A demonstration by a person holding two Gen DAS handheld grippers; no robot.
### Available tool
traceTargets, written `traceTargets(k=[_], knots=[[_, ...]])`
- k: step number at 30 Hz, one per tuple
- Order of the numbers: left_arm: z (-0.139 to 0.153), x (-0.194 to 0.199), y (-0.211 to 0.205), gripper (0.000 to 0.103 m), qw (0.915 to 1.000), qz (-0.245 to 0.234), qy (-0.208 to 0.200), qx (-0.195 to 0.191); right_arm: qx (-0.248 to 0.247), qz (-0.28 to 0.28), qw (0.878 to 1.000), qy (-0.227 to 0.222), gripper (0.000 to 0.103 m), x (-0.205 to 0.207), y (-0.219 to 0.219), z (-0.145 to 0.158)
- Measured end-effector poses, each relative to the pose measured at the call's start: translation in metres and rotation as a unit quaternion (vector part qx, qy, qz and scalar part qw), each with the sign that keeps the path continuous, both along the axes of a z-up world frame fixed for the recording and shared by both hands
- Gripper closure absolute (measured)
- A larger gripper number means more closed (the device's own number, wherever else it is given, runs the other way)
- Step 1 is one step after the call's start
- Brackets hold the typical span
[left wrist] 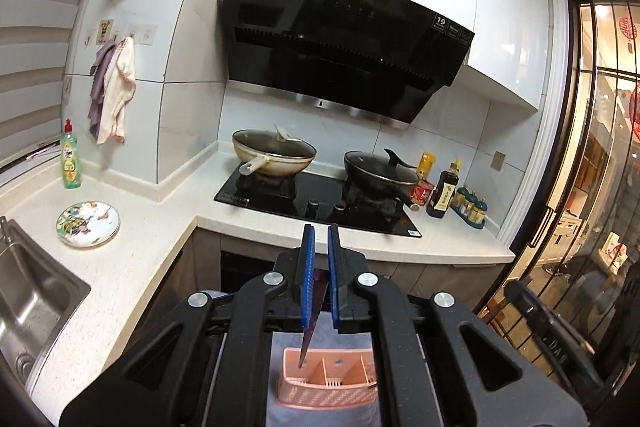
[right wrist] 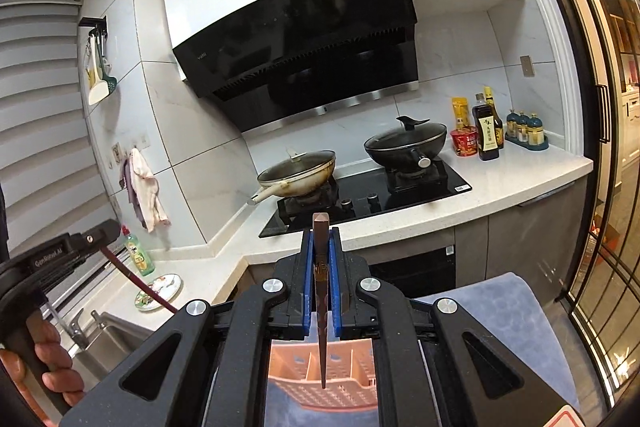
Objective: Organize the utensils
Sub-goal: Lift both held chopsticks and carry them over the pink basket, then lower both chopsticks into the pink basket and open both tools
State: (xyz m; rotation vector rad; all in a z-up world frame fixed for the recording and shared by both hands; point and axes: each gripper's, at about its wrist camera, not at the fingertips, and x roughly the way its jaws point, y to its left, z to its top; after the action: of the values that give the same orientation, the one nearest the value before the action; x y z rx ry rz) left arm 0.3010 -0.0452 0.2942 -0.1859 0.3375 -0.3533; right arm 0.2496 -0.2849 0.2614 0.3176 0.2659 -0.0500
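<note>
Left wrist view: the left gripper (left wrist: 322, 259) has its jaws clamped on a dark red chopstick (left wrist: 309, 319), pinched between the blue pads. The stick hangs steeply downward out of the jaws, its thin tip low and close to the camera. Directly below lies the pink utensil basket (left wrist: 326, 383), divided into compartments and resting on a grey-blue cloth (left wrist: 280, 411). The tip sits over the basket's left compartment, though whether it is already inside or just above the rim cannot be told. The stove and bench (left wrist: 440, 243) lie far beyond.

Right wrist view: the right gripper (right wrist: 321, 263) has its jaws clamped on a brown chopstick (right wrist: 321, 307). Its long axis runs along the fingers, with the blunt end poking out past the fingertips on the far side and the thin tip pointing down over the basket (right wrist: 320, 383), about at a middle compartment. At the far left the other gripper's red stick (right wrist: 136, 279) slants down.

Both sticks already point tip-down at the basket, so the drop seems to turn on lowering each along its own axis; the right tip looks the better centred.
</note>
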Motion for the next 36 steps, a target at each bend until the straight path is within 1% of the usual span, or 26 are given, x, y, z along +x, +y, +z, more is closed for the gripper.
traceTargets(k=[3, 8, 14, 19, 23, 26, 30, 34, 36], knots=[[-0.002, 0.012, -0.008, 0.097, 1.0, -0.001, -0.006, 0.0, -0.001, 0.001, 1.0, 0.006, 0.096, 0.02, 0.002, -0.005], [-0.02, 0.033, -0.022, 0.097, 1.0, -0.008, -0.002, 0.003, 0.005, 0.002, 1.0, 0.027, 0.096, 0.047, -0.001, -0.025], [-0.033, 0.046, -0.032, 0.097, 0.9998, -0.016, 0.008, 0.005, 0.01, -0.002, 0.999, 0.05, 0.096, 0.058, -0.007, -0.054], [-0.028, 0.048, -0.036, 0.097, 0.9997, -0.023, 0.004, 0.004, 0.016, -0.005, 0.998, 0.063, 0.096, 0.065, -0.014, -0.069], [-0.018, 0.045, -0.036, 0.097, 0.9996, -0.027, -0.012, 0.003, 0.022, -0.004, 0.998, 0.067, 0.096, 0.069, -0.017, -0.073], [-0.02, 0.046, -0.038, 0.097, 0.9995, -0.028, -0.014, 0.005, 0.021, -0.005, 0.997, 0.07, 0.096, 0.07, -0.016, -0.078], [-0.041, 0.052, -0.035, 0.097, 0.9996, -0.024, 0.007, 0.009, 0.029, -0.005, 0.996, 0.081, 0.096, 0.068, -0.02, -0.089], [-0.071, 0.059, -0.029, 0.097, 0.9991, -0.016, 0.04, 0.006, 0.038, 0.002, 0.995, 0.09, 0.095, 0.066, -0.023, -0.1], [-0.082, 0.06, -0.025, 0.097, 0.9986, -0.011, 0.051, 0.007, 0.035, 0.001, 0.995, 0.094, 0.095, 0.064, -0.022, -0.103]])
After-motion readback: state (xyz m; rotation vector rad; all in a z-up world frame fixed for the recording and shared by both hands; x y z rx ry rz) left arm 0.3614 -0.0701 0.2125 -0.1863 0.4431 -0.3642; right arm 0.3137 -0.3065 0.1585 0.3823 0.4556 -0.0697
